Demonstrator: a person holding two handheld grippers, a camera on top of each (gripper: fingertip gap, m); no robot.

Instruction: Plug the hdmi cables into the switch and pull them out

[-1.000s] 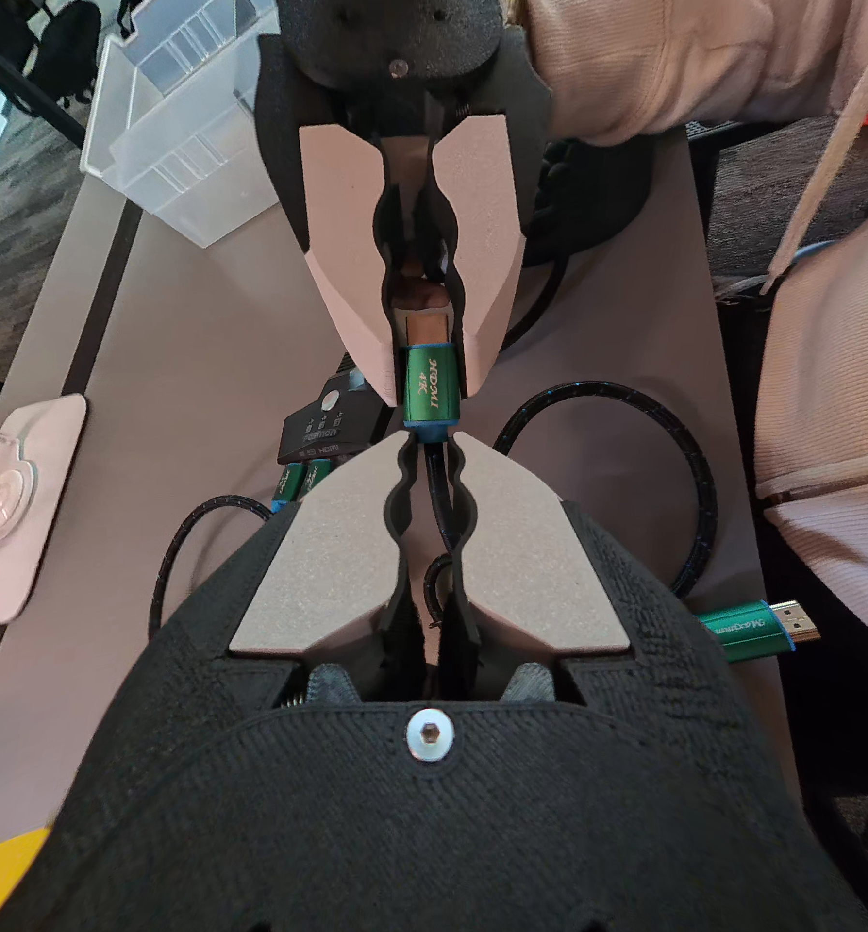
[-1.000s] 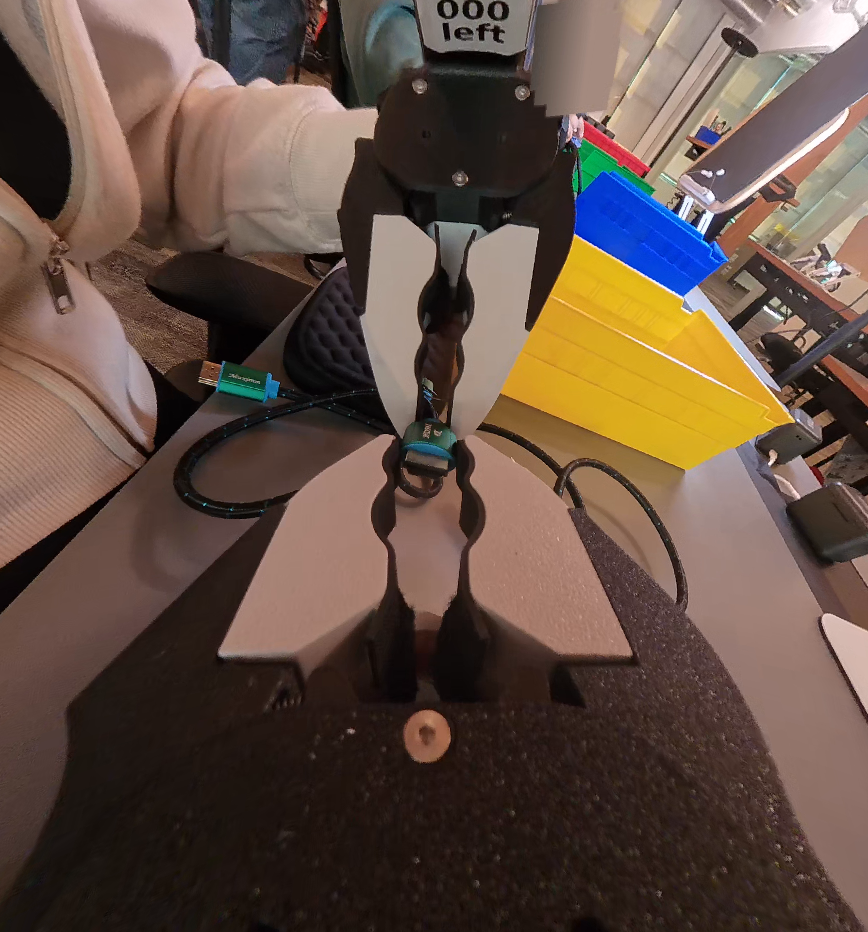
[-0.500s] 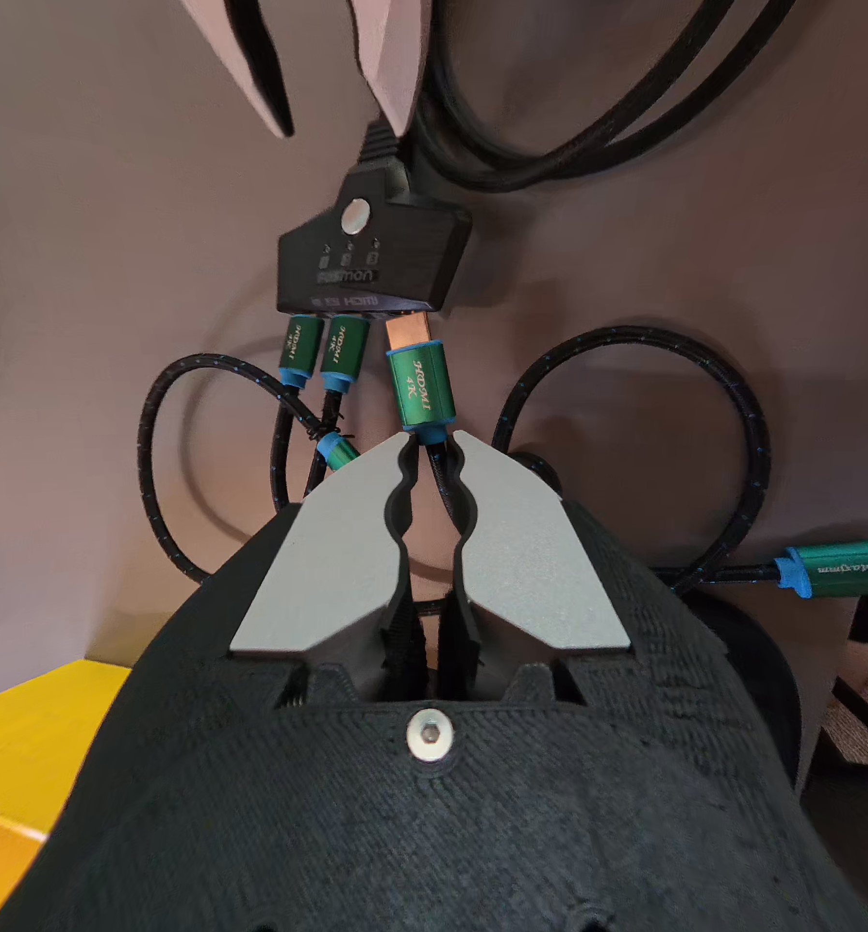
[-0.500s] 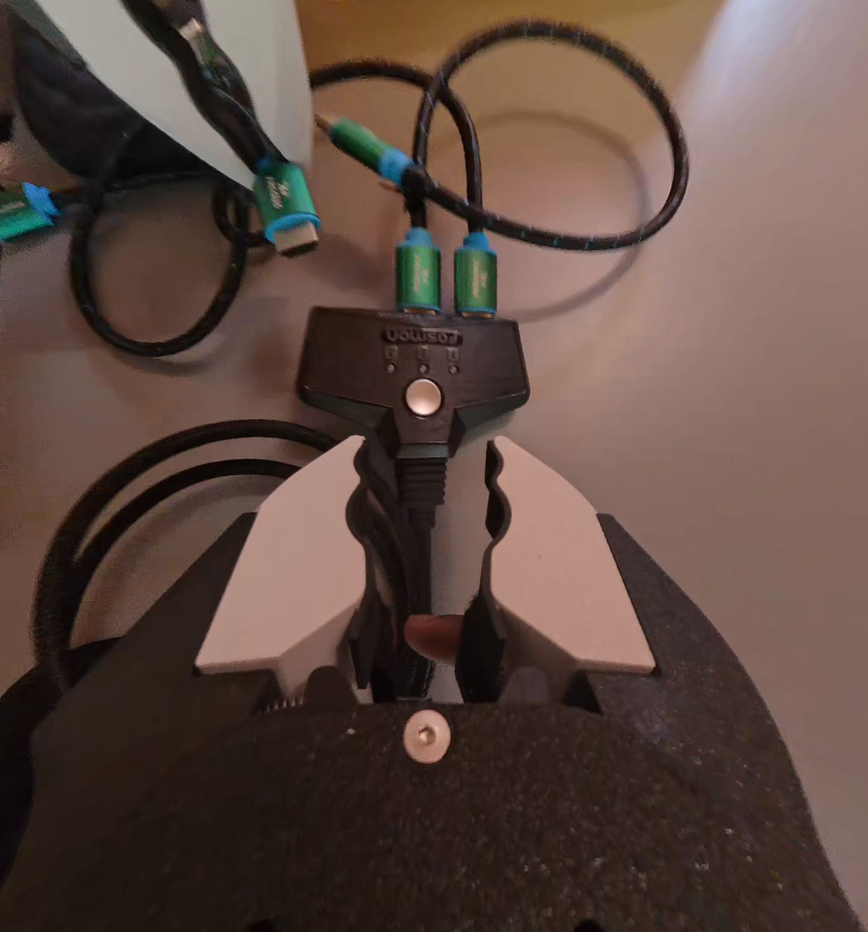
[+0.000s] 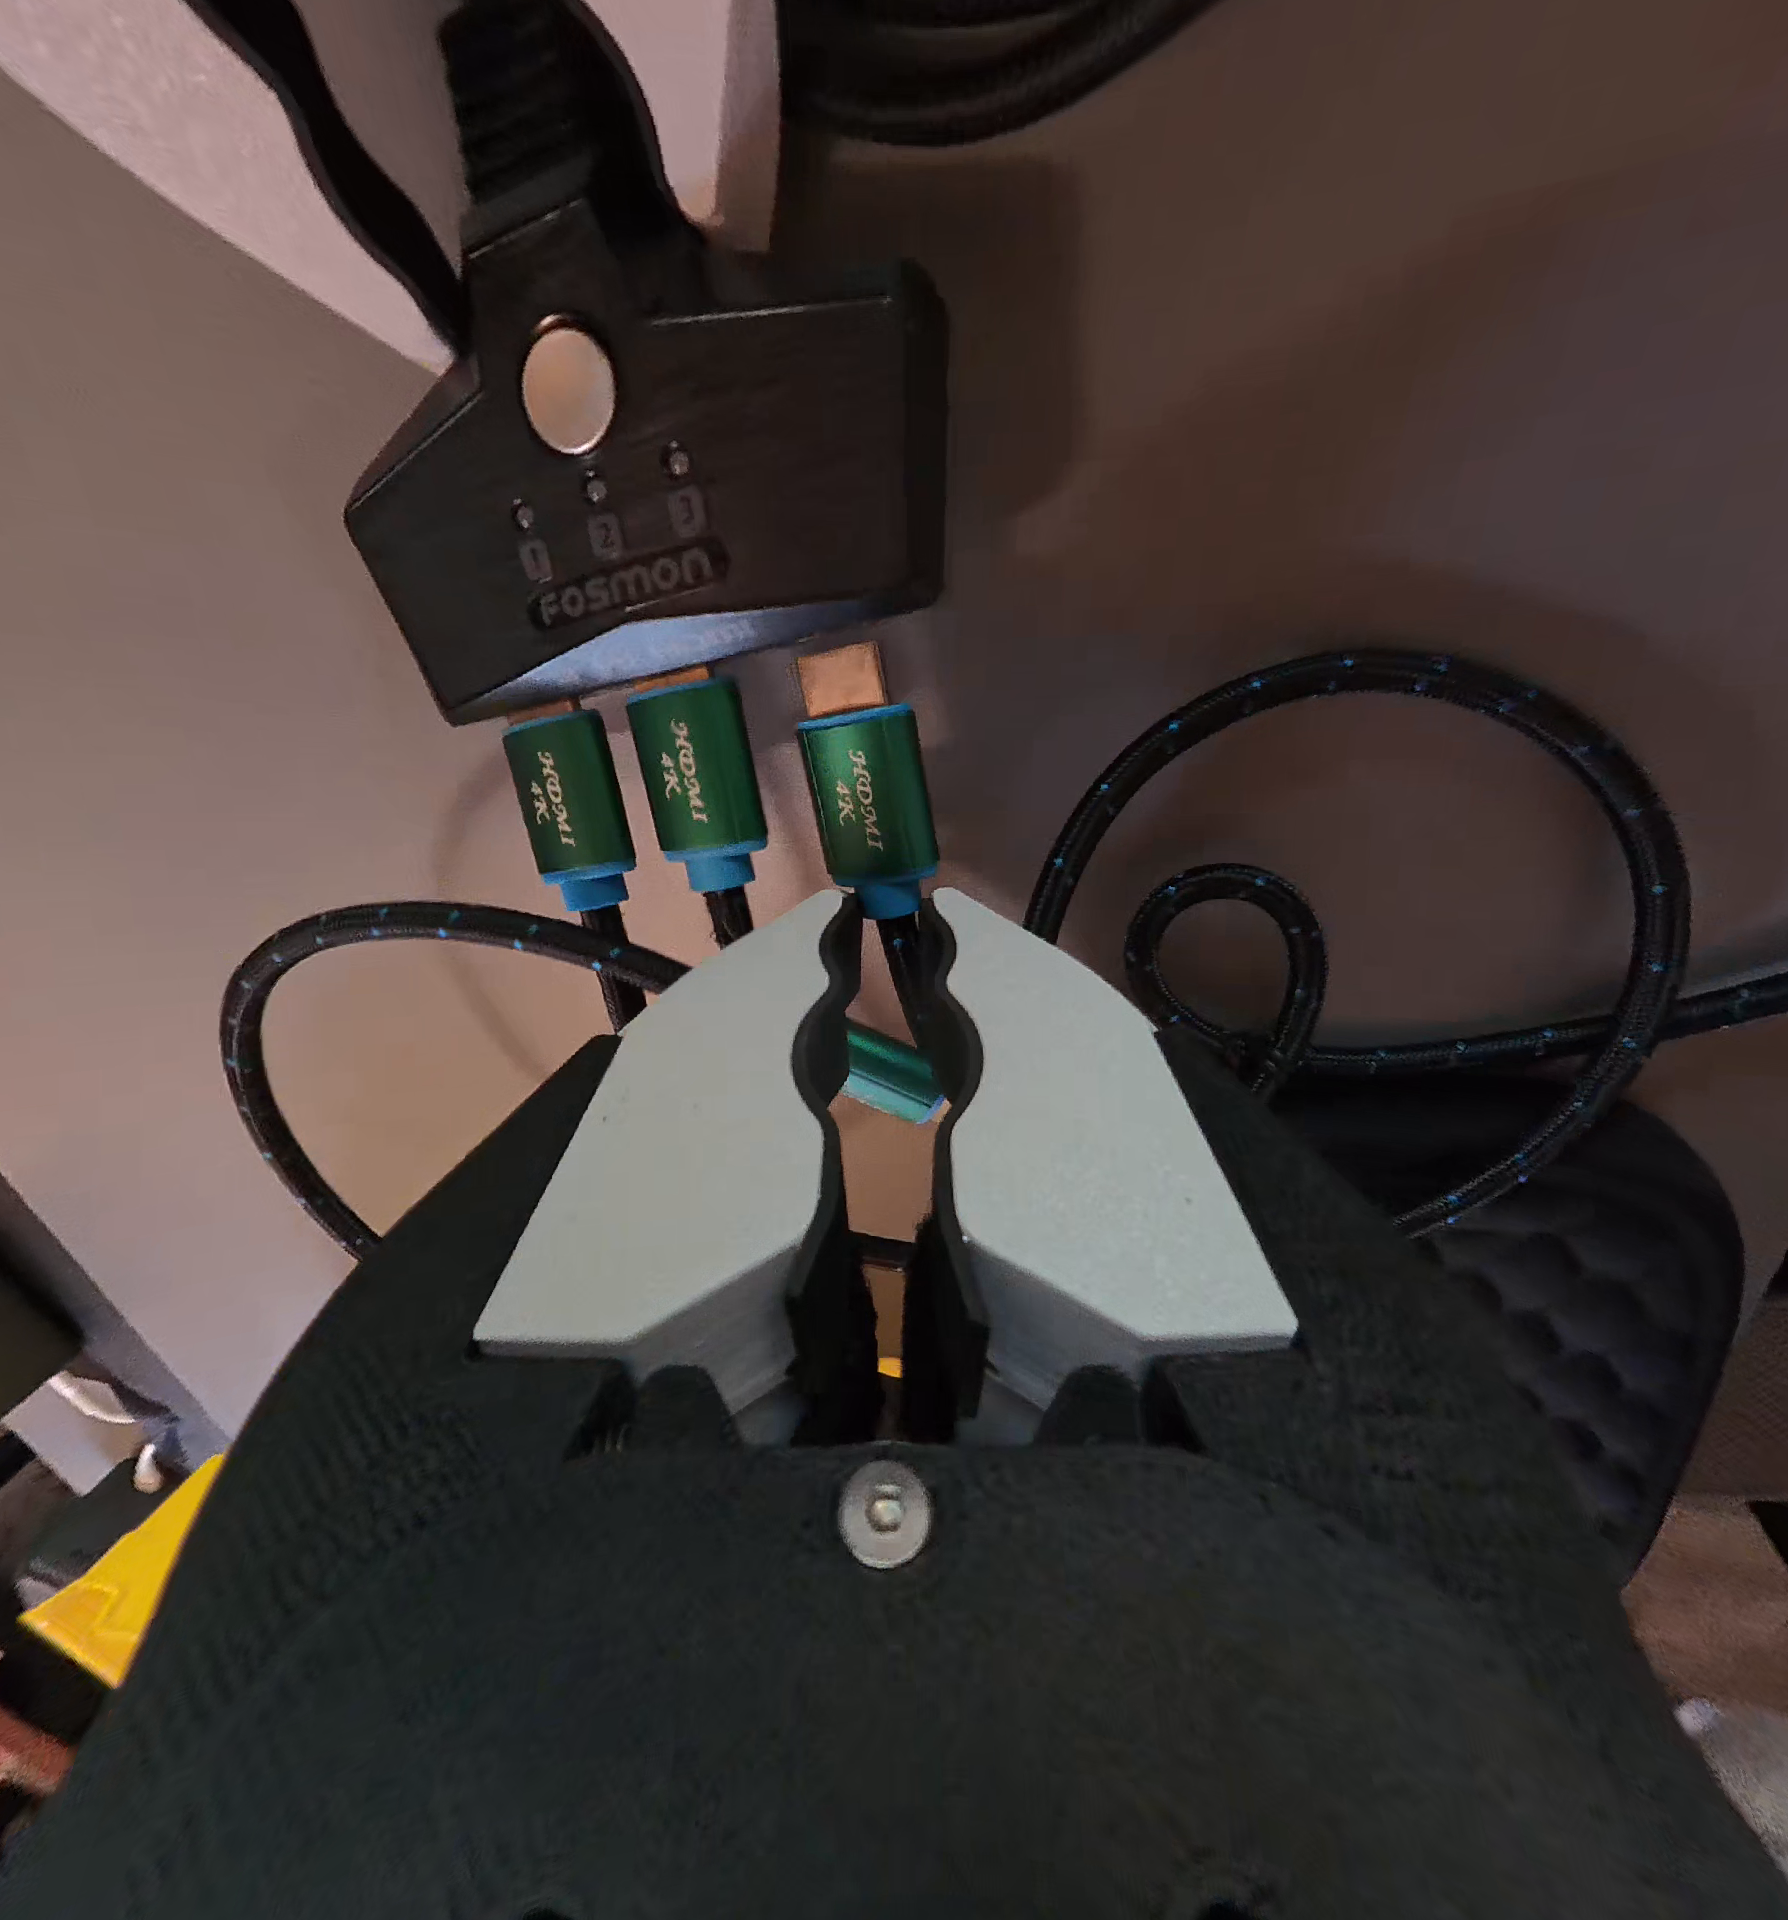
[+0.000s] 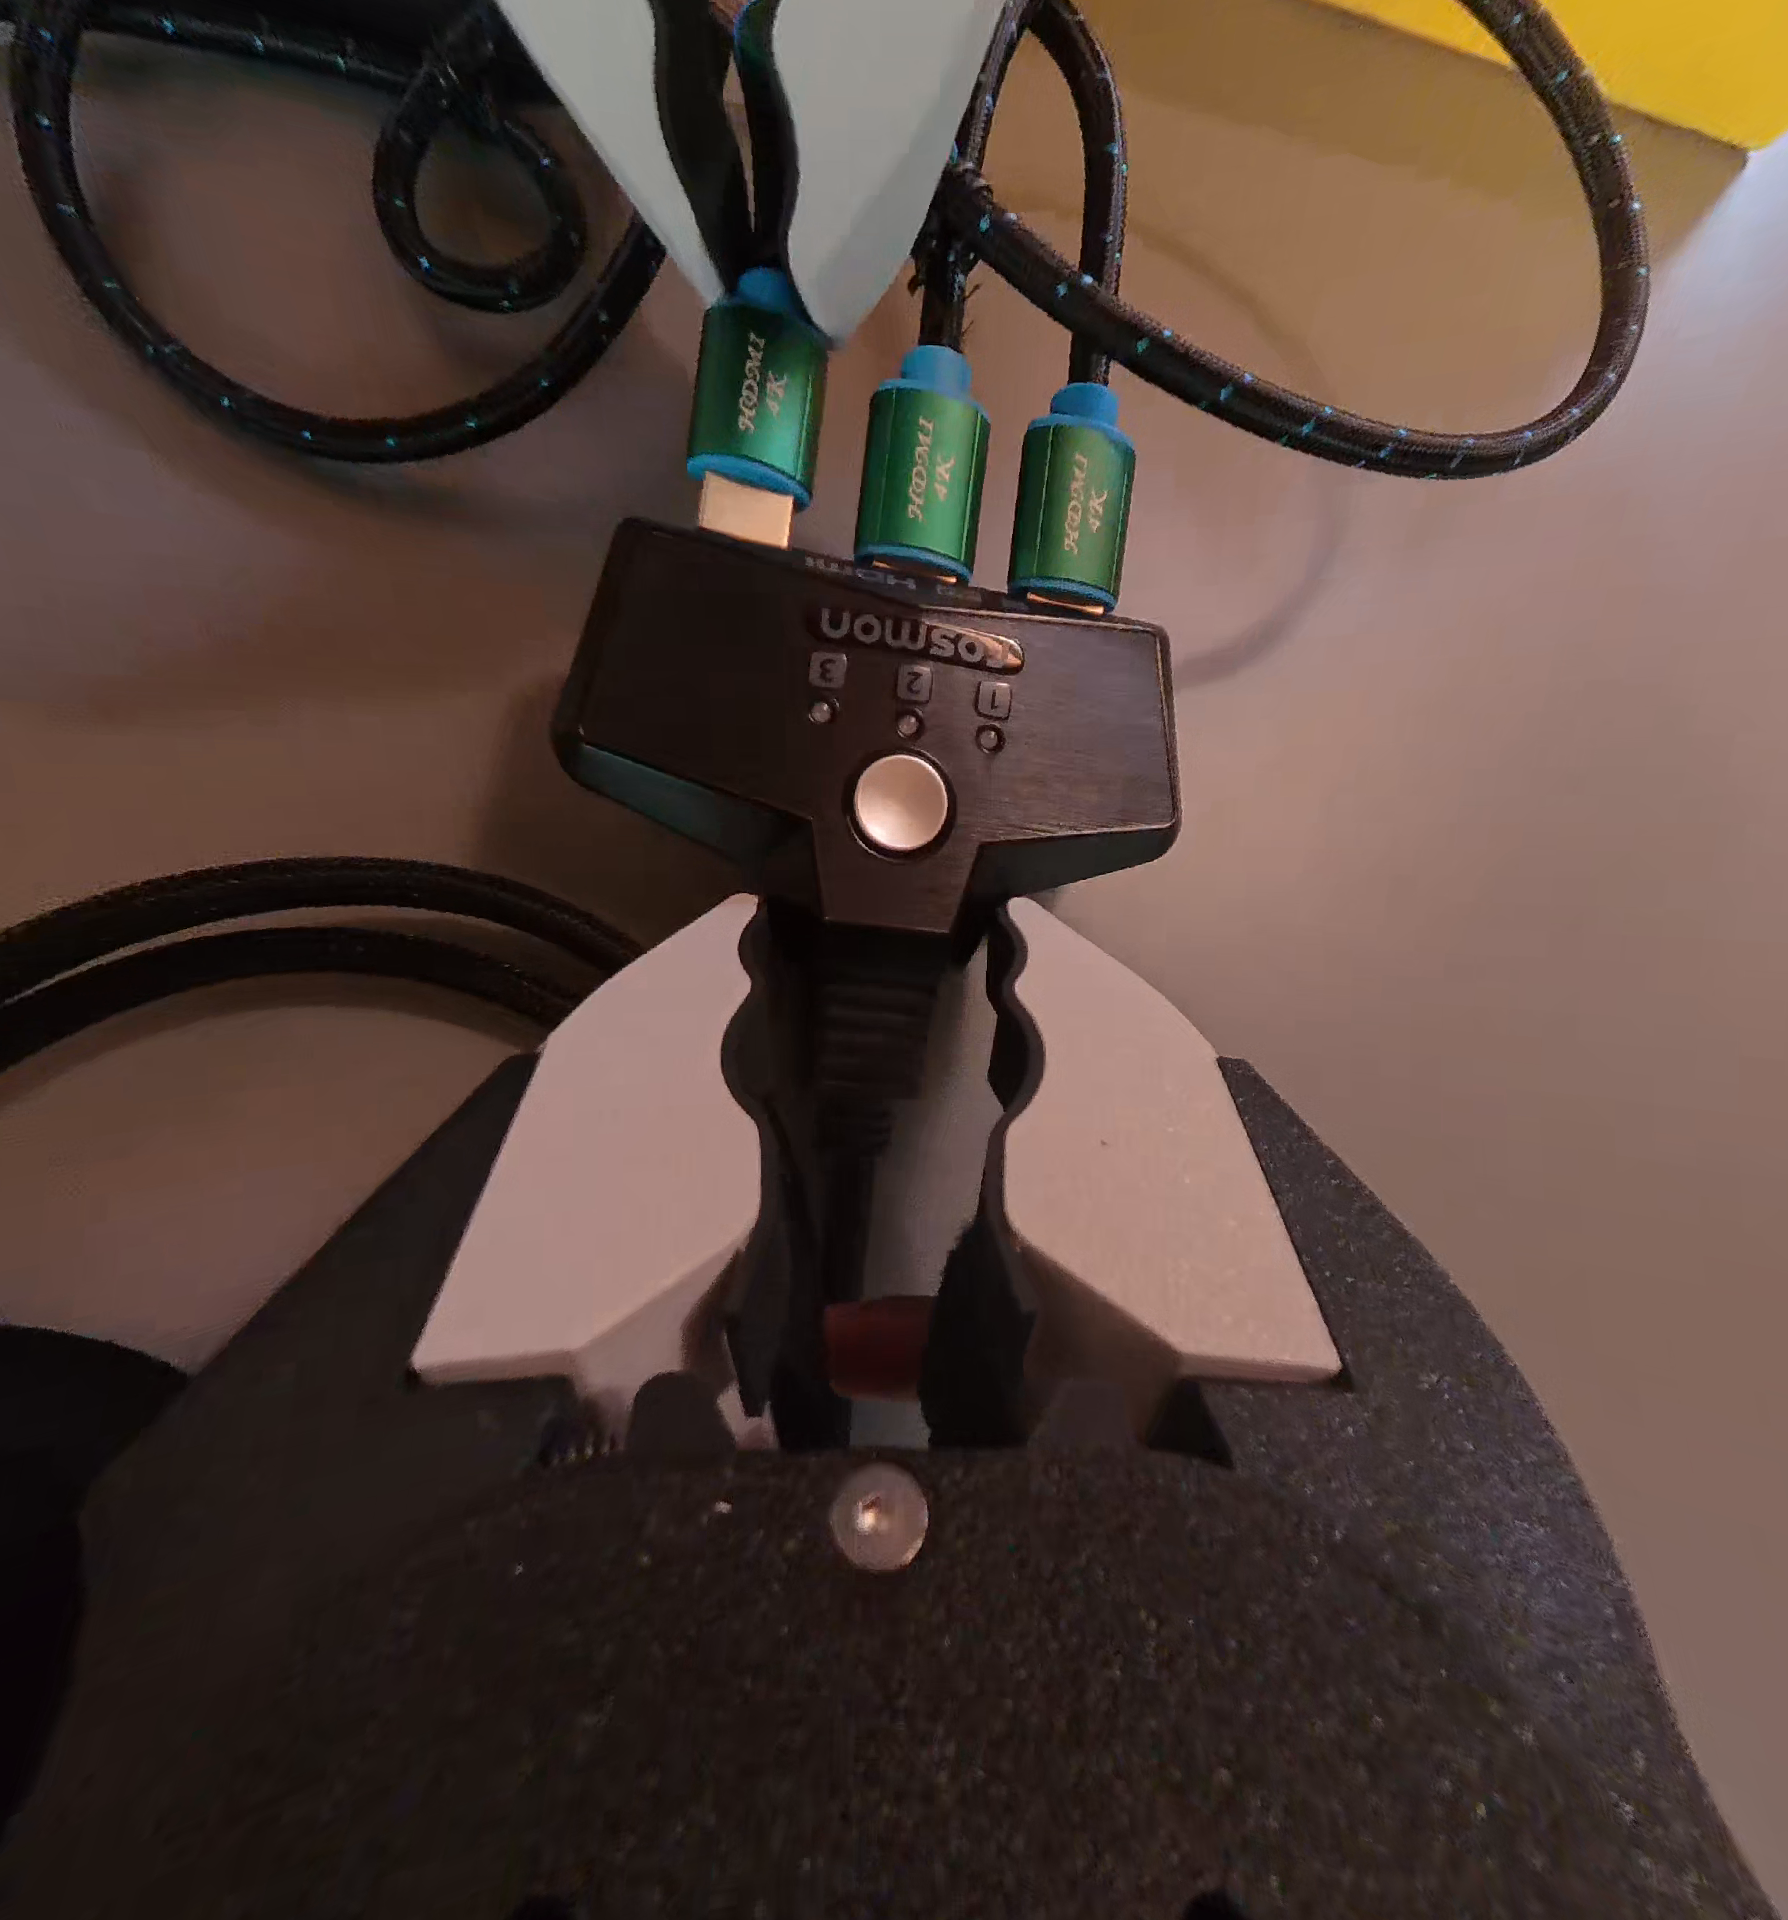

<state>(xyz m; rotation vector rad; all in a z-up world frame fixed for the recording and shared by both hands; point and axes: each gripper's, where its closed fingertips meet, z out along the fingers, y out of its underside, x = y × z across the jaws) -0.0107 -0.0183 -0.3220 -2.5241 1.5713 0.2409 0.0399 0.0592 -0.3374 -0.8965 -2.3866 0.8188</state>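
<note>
Left tool [image 5: 885,914] gripping cable [image 5: 905,987], plug [image 5: 866,800] at switch [image 5: 661,499]

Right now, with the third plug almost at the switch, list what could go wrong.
1. The left gripper pinches the braided cable behind the third plug, not its body, so a push may buckle the cable.
2. The plug's metal tip looks slightly off from the switch port; it could jam.
3. The right gripper holds only the switch's rear strain relief; the switch might pivot.

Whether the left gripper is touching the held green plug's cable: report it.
Touching. Left wrist view: left gripper fingertips pinch the cable right behind the green plug.
</note>
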